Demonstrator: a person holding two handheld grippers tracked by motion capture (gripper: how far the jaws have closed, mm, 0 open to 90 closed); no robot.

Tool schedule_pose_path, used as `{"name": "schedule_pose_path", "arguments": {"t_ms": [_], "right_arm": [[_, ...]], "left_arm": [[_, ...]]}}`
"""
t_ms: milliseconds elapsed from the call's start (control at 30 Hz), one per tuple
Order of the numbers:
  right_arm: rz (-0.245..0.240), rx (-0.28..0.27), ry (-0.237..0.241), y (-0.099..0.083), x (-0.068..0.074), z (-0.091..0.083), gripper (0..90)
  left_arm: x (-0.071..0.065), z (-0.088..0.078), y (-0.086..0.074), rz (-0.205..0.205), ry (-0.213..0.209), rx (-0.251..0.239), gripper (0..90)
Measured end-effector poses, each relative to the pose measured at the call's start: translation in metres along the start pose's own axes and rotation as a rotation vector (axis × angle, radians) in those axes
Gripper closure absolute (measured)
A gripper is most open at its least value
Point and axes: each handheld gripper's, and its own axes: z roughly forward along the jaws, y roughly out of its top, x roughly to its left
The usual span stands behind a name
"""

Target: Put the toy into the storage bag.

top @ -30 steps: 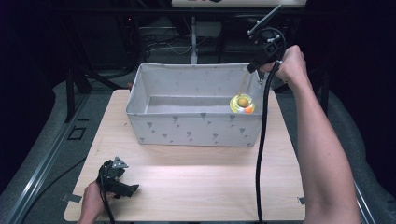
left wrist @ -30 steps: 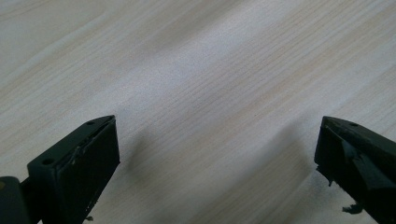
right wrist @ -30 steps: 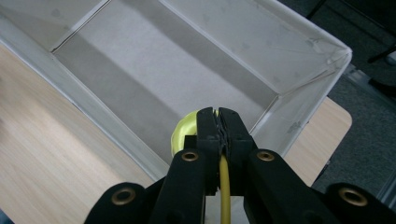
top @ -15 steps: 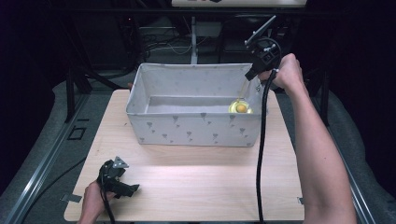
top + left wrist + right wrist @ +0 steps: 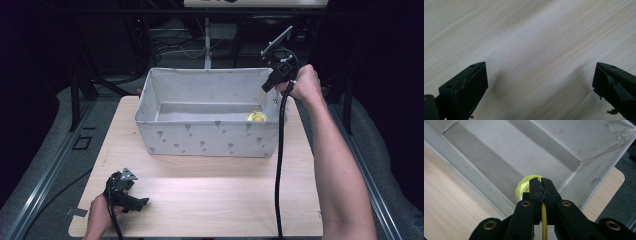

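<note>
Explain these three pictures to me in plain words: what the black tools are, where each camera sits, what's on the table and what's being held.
No machine works here: a person holds a hand tool with two black jaws, a gripper, in each hand. The wide picture comes from a camera above the wooden table. The other two come from small cameras riding on the grippers, looking along their jaws.

On the table stands a grey fabric box, open at the top. The right gripper hangs over the box's right end, jaws closed on a thin yellow cord. A yellow round thing dangles from it, low inside the box; what it is exactly is too small to tell.

The left gripper rests near the table's front edge, jaws wide apart, with bare wood between them and nothing held.
</note>
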Motion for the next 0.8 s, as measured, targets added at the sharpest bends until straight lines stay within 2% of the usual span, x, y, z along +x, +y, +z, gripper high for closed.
{"name": "schedule_pose_path", "arguments": {"t_ms": [200,367,600,800], "right_arm": [[0.002,0.003,0.002,0.0,0.002,0.009,88.3],[0.003,0.027,-0.008,-0.001,0.0,0.014,88.3],[0.036,0.049,-0.011,-0.013,-0.006,0.031,88.3],[0.043,0.081,-0.009,-0.022,-0.01,0.041,88.2]], "left_arm": [[0.0,0.0,0.0,0.003,-0.002,0.002,0.2],[0.0,0.0,0.0,0.001,-0.002,0.001,0.2],[0.0,0.0,0.0,0.001,-0.002,0.002,0.2],[-0.001,0.0,0.0,0.001,-0.003,0.001,0.2]]}}
